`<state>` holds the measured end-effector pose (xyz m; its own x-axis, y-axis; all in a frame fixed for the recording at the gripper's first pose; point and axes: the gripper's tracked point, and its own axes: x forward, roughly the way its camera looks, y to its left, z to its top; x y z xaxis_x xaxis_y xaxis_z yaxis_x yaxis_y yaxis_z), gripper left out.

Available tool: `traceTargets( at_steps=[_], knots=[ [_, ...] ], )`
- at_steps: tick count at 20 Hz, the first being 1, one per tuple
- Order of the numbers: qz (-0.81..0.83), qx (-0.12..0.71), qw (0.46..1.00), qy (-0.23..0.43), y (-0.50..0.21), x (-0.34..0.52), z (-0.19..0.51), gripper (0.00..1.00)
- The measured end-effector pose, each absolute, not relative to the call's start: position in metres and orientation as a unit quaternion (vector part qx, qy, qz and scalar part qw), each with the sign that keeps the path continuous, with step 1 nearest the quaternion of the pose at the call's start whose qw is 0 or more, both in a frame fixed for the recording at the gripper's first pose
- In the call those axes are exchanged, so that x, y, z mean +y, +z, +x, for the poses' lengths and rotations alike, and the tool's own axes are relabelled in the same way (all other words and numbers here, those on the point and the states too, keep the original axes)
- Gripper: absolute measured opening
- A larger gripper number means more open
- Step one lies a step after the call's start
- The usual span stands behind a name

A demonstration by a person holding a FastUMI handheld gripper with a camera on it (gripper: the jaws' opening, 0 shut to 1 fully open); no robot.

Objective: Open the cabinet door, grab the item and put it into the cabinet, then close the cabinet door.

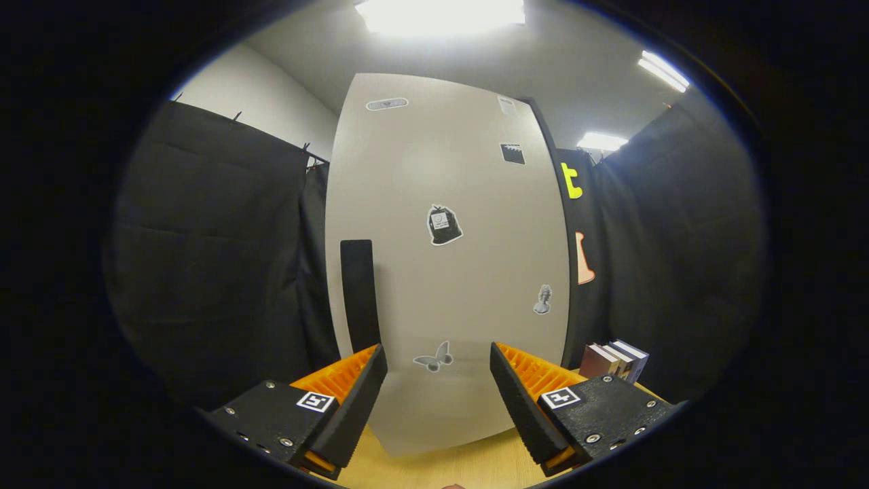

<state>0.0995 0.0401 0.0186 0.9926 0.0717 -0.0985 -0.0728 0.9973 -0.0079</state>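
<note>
Fingers of our gripper [438, 380] stand apart at lower centre, holding nothing, squared to the closed cabinet door [448, 272] beyond. We judge the dark handle [358, 295], left of centre, our target. Books [614, 361] wait lower right.

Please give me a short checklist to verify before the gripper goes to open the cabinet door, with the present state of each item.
1. Cabinet door is shut, so opening is the step due: ok.
2. Handle, the dark vertical bar near the door's left edge, is in sight and unobstructed: ok.
3. Gripper is open and holds nothing: ok.
4. Fingers aligned with the handle: not ok; the handle stands above the left finger, not between the two.
5. Books, beside the cabinet on the wooden tabletop, are clear of the door front: ok.
6. Whether the door swings freely: cannot tell.
</note>
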Motion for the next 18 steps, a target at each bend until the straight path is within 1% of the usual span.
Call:
traceTargets(
  at_steps=[8,13,18],
  knots=[
    [0.000,0.030,0.999,0.034,0.019,0.028,0.033,0.94],
    [0.013,0.030,0.999,0.021,0.008,0.018,0.010,0.94],
    [0.005,0.038,0.999,0.011,-0.009,0.010,0.002,0.94]
  ],
)
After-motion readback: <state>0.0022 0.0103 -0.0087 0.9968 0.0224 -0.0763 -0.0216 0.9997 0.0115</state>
